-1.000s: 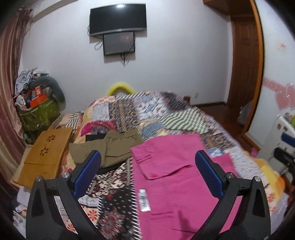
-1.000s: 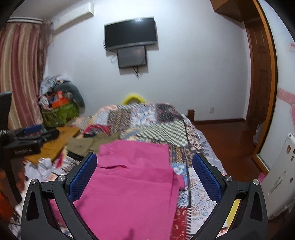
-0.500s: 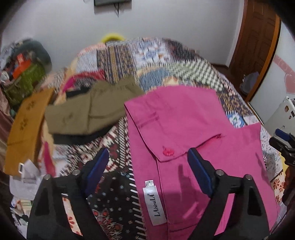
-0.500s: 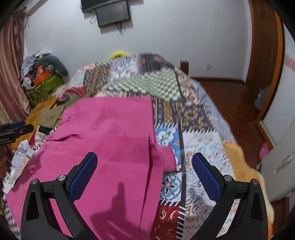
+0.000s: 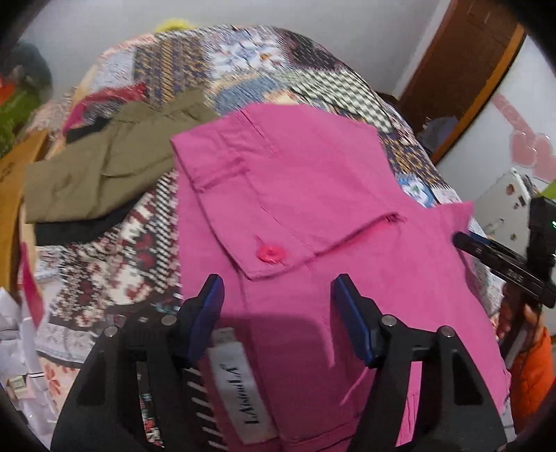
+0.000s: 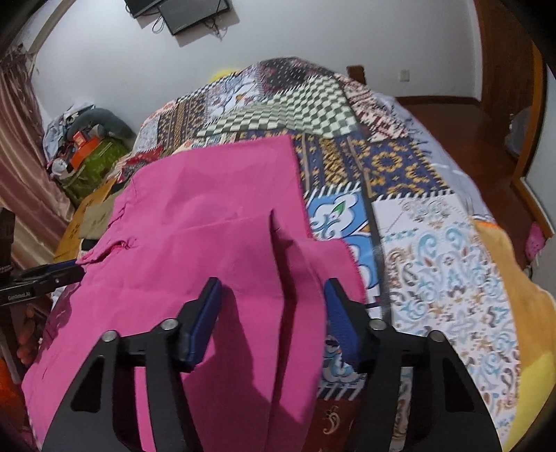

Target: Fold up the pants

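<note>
Pink pants (image 5: 312, 194) lie flat on a patchwork bedspread (image 5: 243, 59), waistband end near me, with a pink button (image 5: 270, 253) on a pocket flap and a white label (image 5: 239, 393) at the near left edge. My left gripper (image 5: 278, 295) is open, just above the pants below the button. In the right wrist view the pants (image 6: 208, 208) fill the left half, with a folded-over flap. My right gripper (image 6: 272, 299) is open, straddling a raised crease near the pants' right edge. The right gripper also shows at the right edge of the left wrist view (image 5: 500, 257).
Olive folded pants (image 5: 104, 167) on dark cloth lie left of the pink pants. A wooden board (image 5: 10, 187) and clutter sit at the far left. Bedspread (image 6: 434, 243) extends to the right; a wooden floor and door (image 6: 504, 52) lie beyond. A wall screen (image 6: 187, 14) hangs at the back.
Both grippers have tilted down and moved in close over the pink pants. Their jaws have narrowed but stay open.
</note>
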`<action>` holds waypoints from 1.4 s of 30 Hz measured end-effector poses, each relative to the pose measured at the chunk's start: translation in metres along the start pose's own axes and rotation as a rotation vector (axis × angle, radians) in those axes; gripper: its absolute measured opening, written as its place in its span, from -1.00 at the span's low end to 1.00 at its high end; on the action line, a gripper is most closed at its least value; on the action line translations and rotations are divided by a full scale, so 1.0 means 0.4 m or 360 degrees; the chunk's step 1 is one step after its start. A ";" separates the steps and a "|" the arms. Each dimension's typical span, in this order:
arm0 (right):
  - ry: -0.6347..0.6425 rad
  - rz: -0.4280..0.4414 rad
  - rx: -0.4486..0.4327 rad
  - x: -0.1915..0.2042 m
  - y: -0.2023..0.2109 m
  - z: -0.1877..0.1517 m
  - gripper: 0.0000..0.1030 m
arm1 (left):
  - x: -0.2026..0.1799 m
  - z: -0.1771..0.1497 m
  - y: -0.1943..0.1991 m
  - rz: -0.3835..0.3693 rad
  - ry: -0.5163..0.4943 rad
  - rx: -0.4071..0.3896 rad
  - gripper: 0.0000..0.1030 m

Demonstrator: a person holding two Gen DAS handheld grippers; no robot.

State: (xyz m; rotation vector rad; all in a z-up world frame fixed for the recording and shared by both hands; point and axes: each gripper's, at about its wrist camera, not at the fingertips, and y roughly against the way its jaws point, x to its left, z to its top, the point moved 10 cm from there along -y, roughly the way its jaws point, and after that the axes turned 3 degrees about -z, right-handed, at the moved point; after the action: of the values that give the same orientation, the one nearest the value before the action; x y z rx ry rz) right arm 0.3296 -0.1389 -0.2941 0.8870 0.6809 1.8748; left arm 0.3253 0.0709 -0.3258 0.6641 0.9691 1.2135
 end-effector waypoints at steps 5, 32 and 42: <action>0.0051 0.0035 0.0039 0.018 -0.019 -0.007 -0.52 | -0.001 -0.004 0.001 0.0030 -0.0016 -0.0006 0.17; 0.0100 -0.0061 -0.0031 -0.013 0.058 0.013 -0.77 | 0.013 0.046 0.088 0.0278 -0.0169 -0.0132 -0.01; -0.0013 -0.0155 -0.0130 -0.101 0.058 0.100 0.12 | 0.068 0.104 0.009 0.0111 0.0080 -0.0004 0.05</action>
State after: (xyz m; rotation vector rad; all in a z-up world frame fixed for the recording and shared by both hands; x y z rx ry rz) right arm 0.3628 -0.1815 -0.2648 0.7949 0.6272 1.7985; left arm 0.3619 0.1008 -0.3104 0.6727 0.9929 1.2980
